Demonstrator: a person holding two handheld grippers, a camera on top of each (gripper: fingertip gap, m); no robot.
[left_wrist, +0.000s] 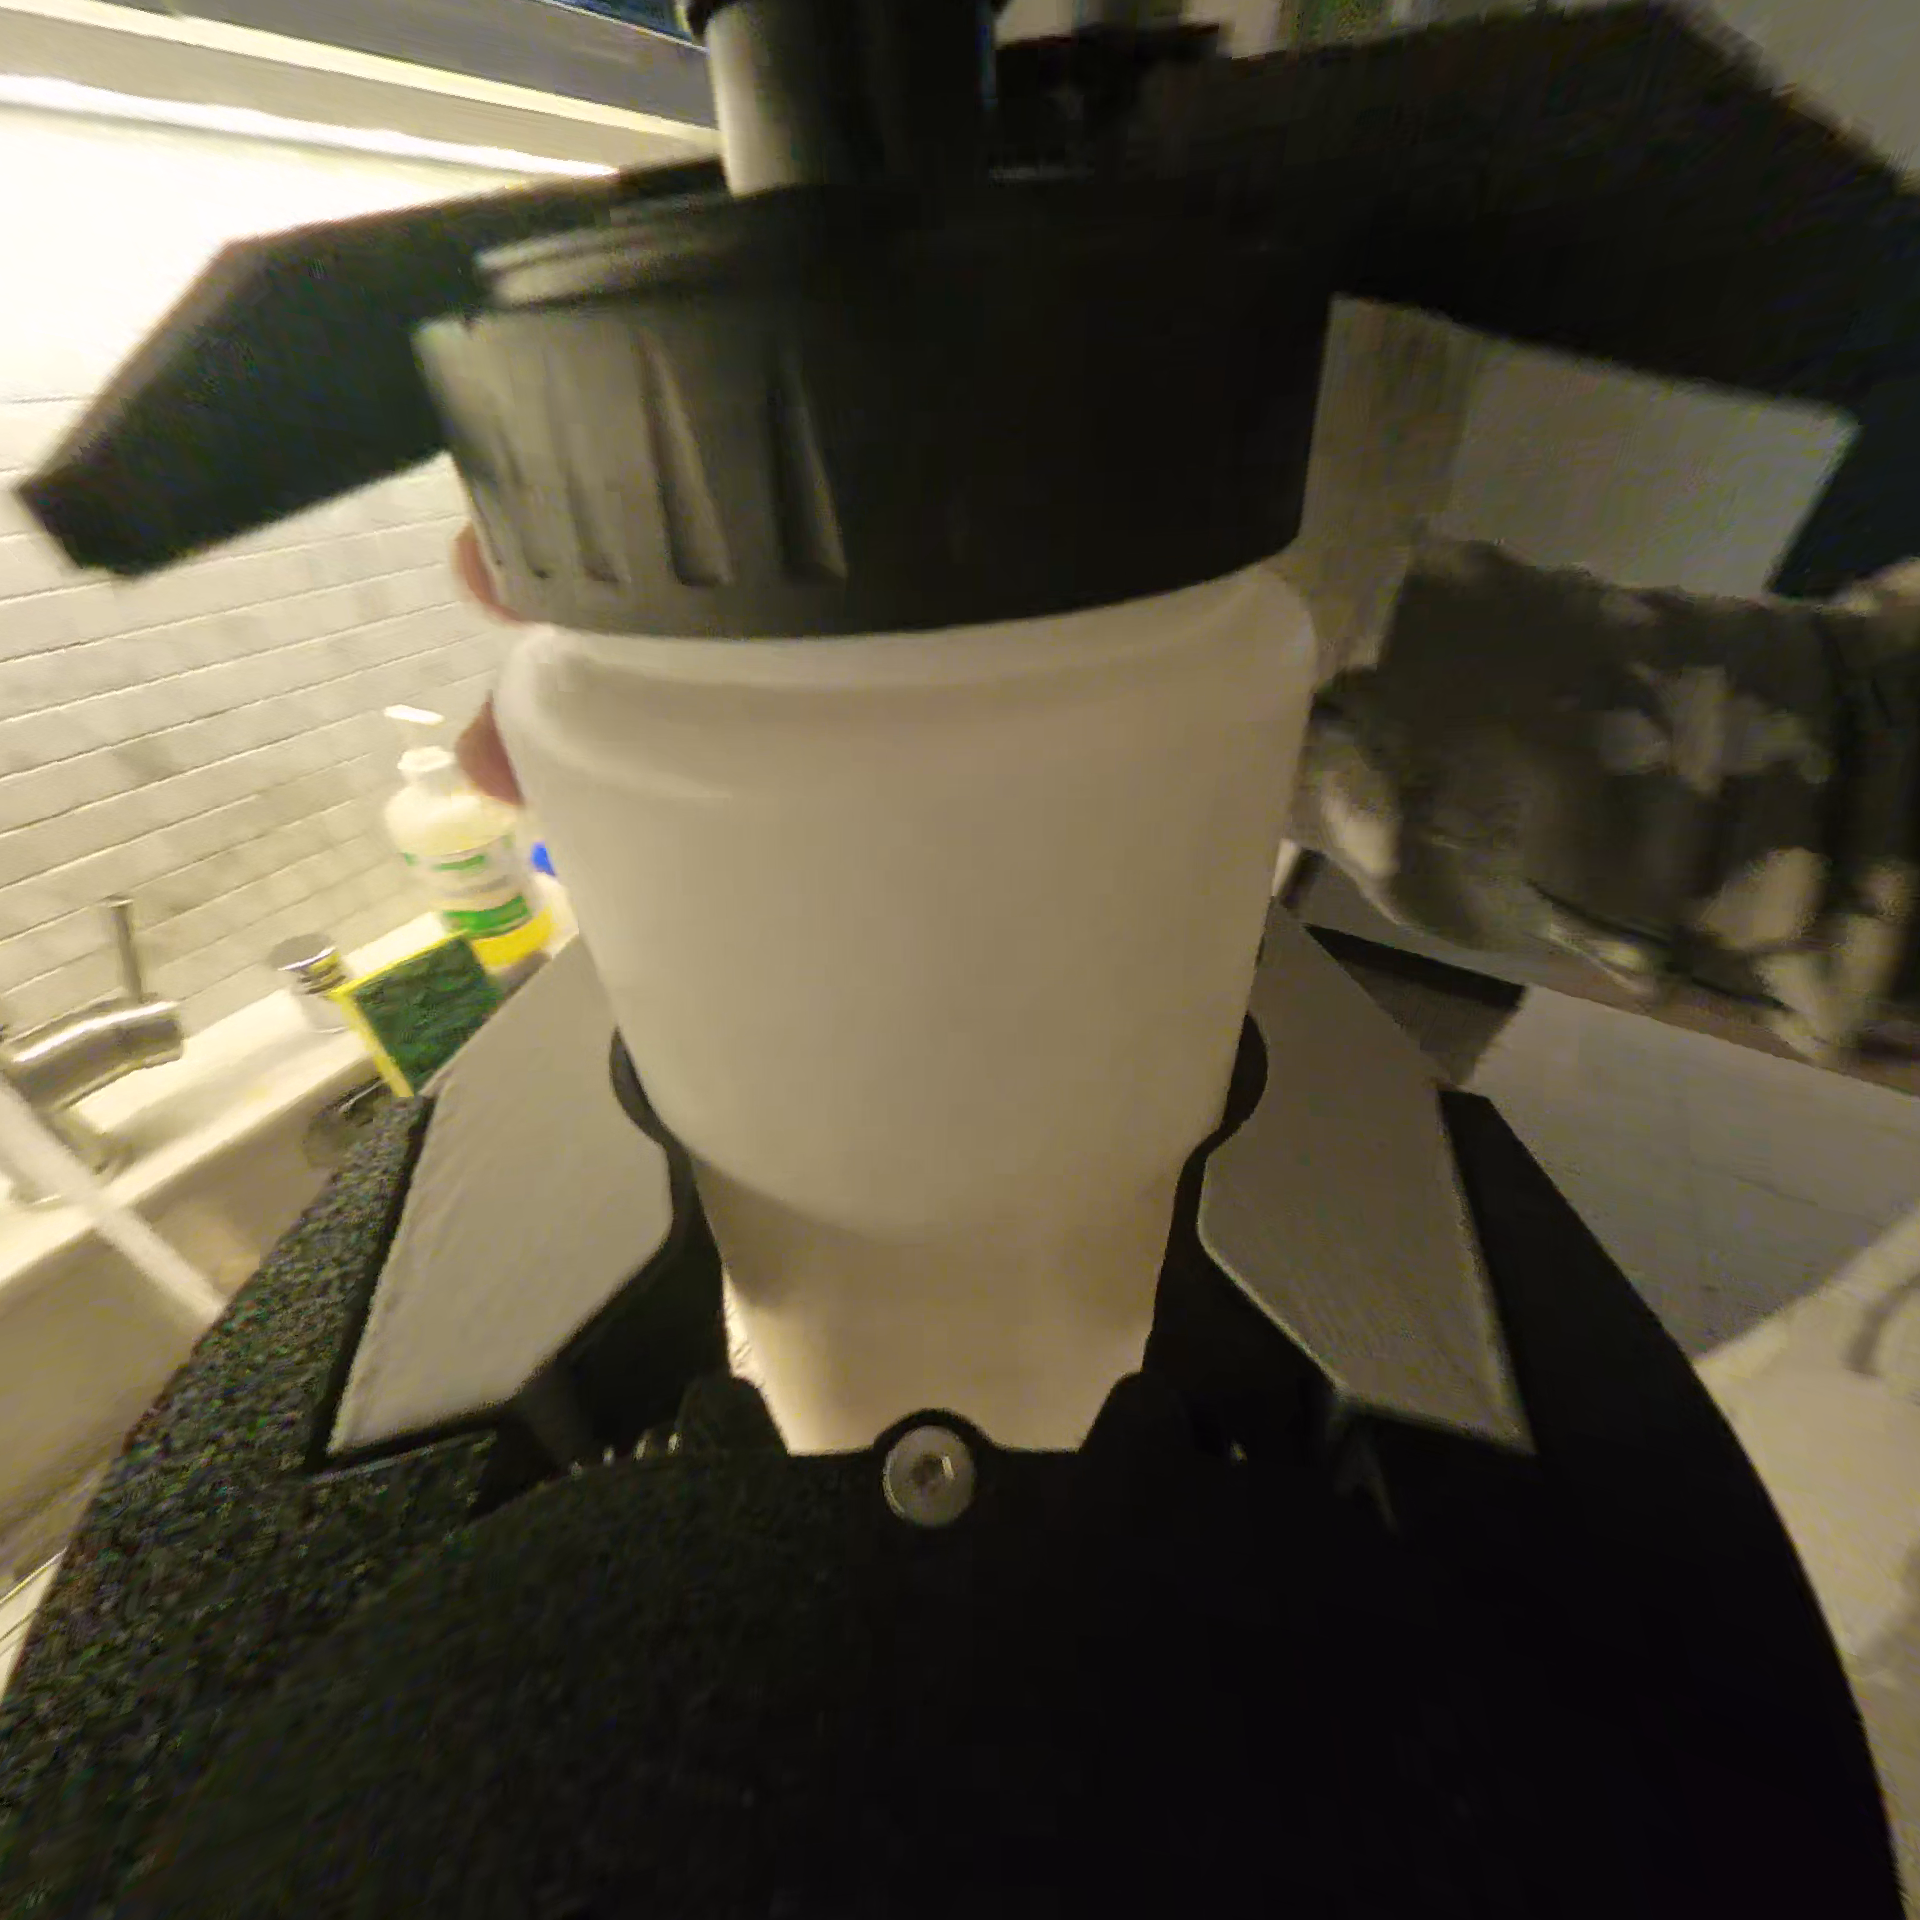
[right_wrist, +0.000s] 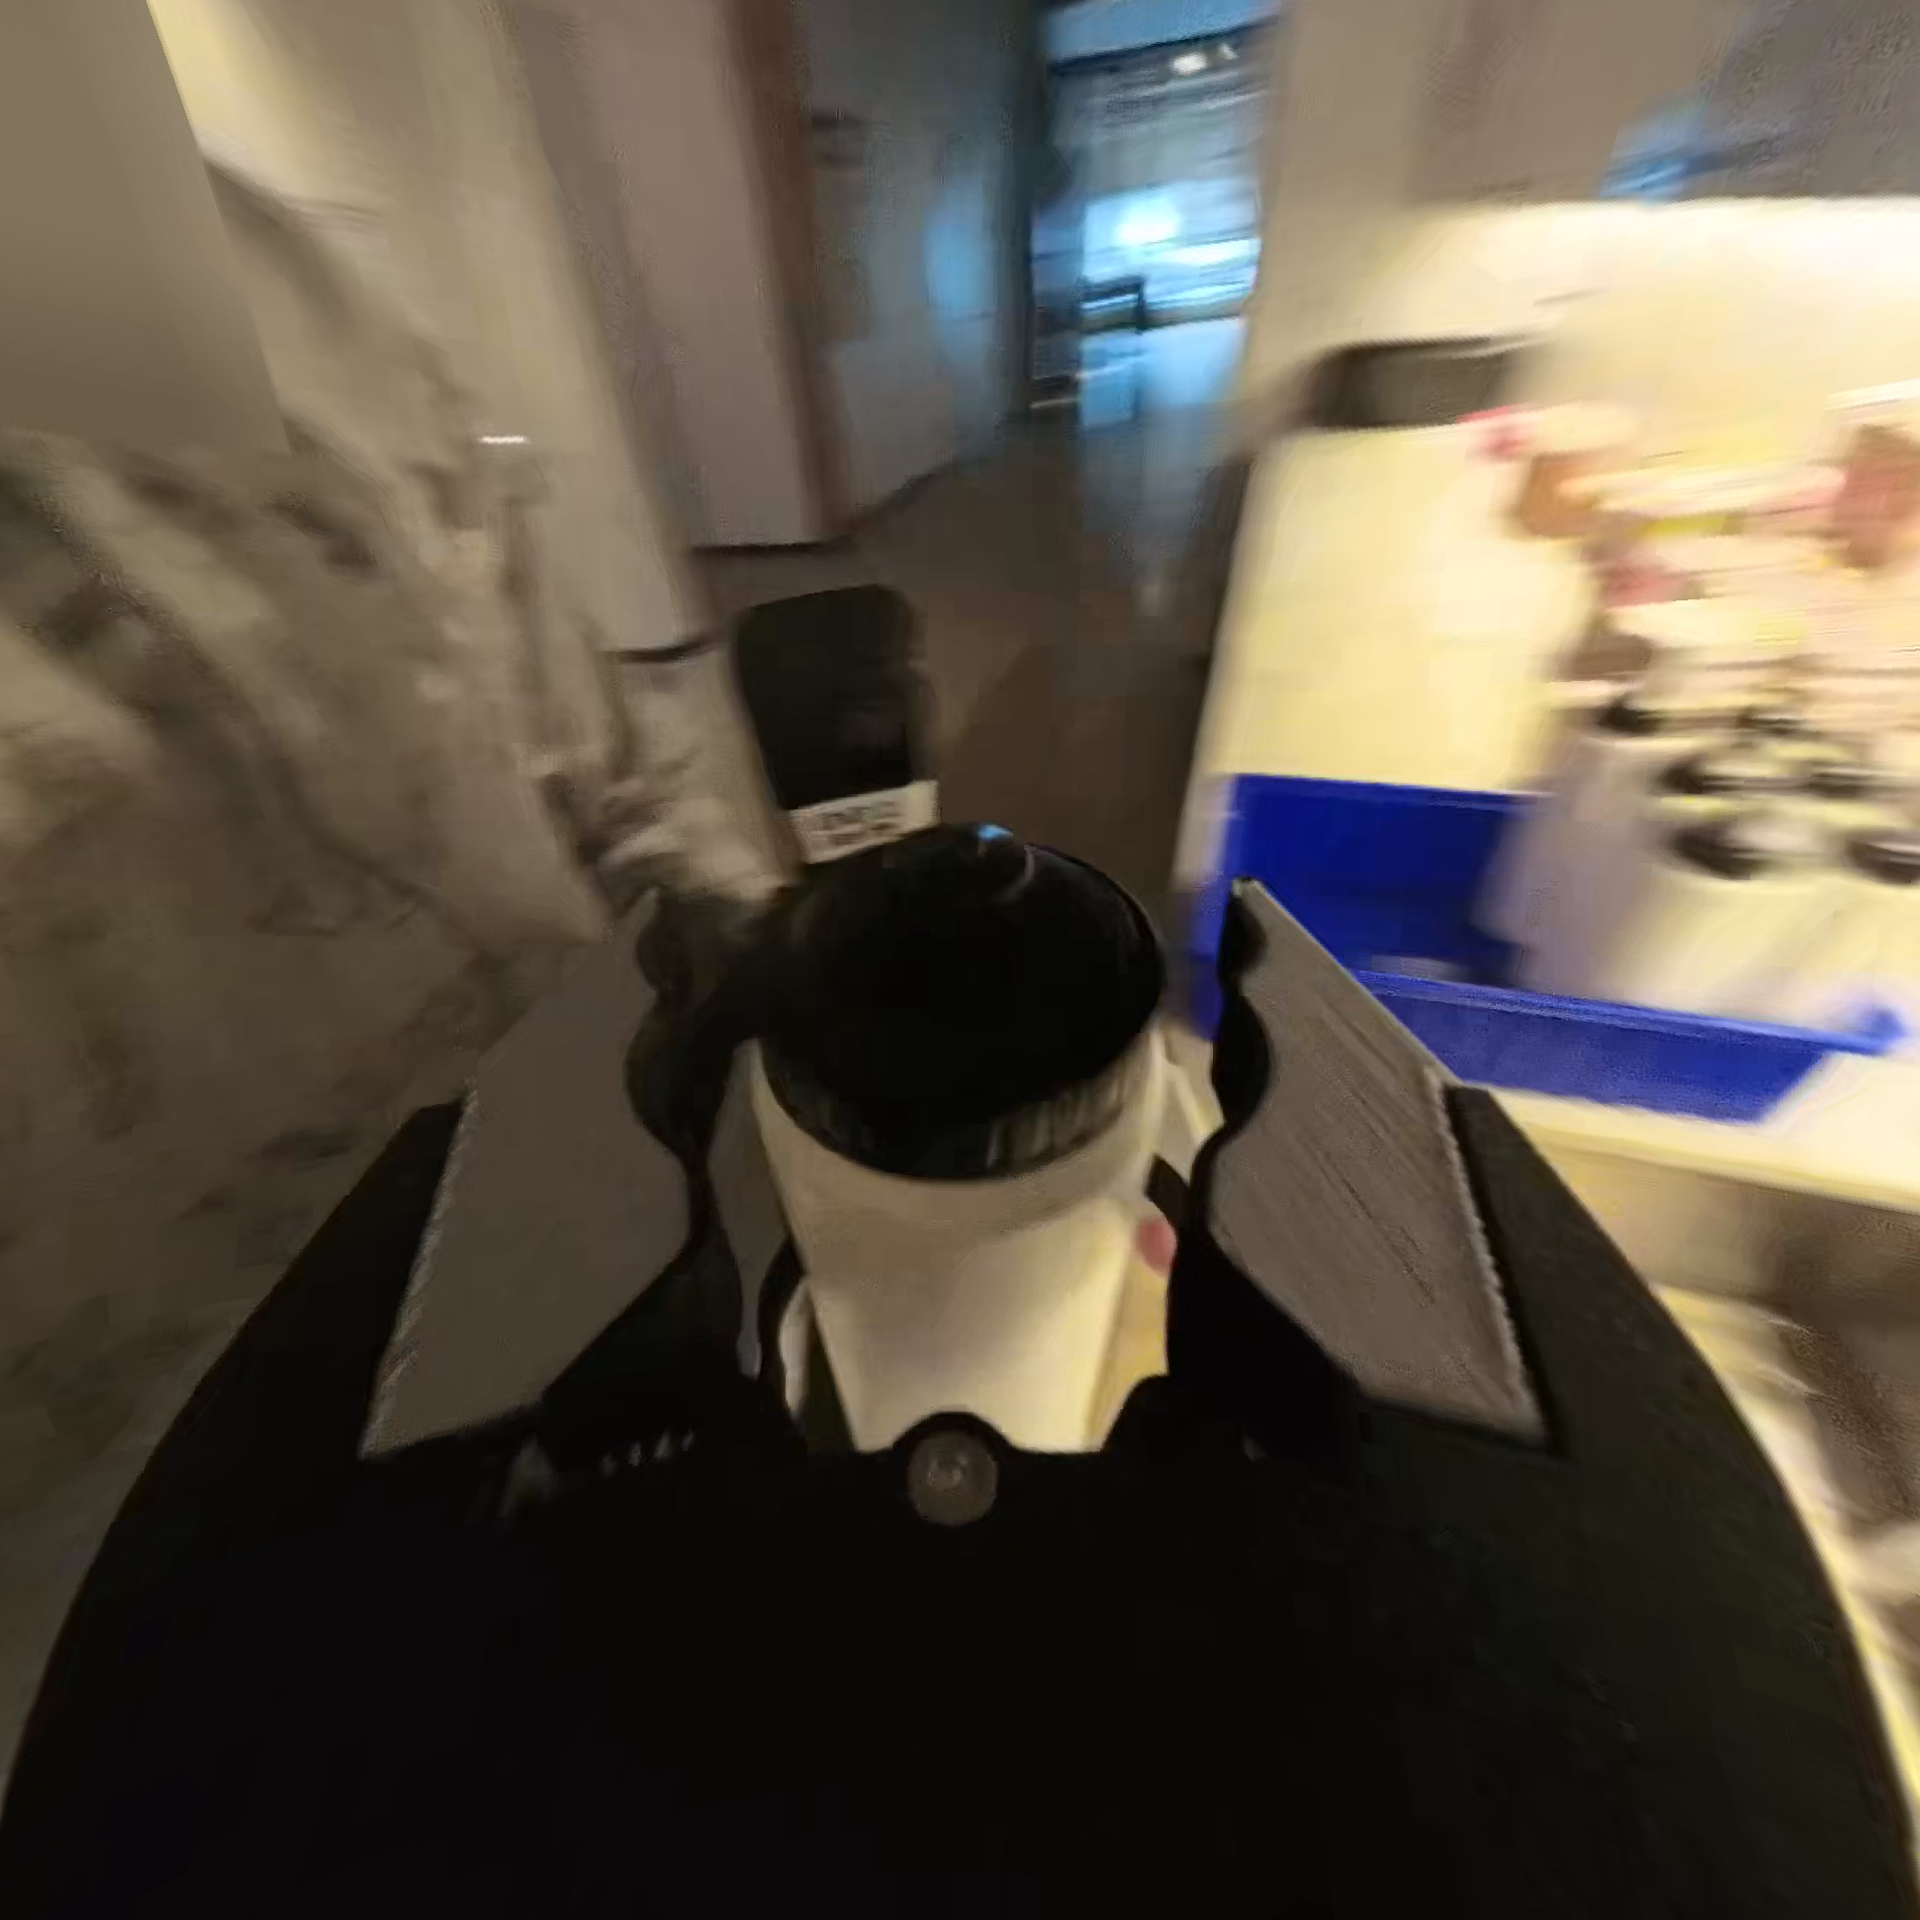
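A white plastic bottle (left_wrist: 914, 883) with a black ribbed lid (left_wrist: 831, 447) fills the left wrist view. My left gripper (left_wrist: 930, 935) is shut on the bottle's body, with its grey pads (left_wrist: 520, 1195) on both sides. My right gripper (left_wrist: 883, 416) comes from the opposite side and closes on the lid, with one grey pad (left_wrist: 1455, 447) against the lid's right edge. In the right wrist view the lid (right_wrist: 956, 997) and the bottle (right_wrist: 935, 1226) sit between my right gripper's (right_wrist: 956, 935) fingers (right_wrist: 1351, 1164). Both views are blurred by motion.
A steel tap (left_wrist: 94, 1039), a soap dispenser (left_wrist: 457, 842) and a yellow-green sponge (left_wrist: 416, 1008) stand by a sink against a white tiled wall. A patterned sleeve (left_wrist: 1610, 769) is at the right. A blue bin (right_wrist: 1455, 935) is on a counter at the right.
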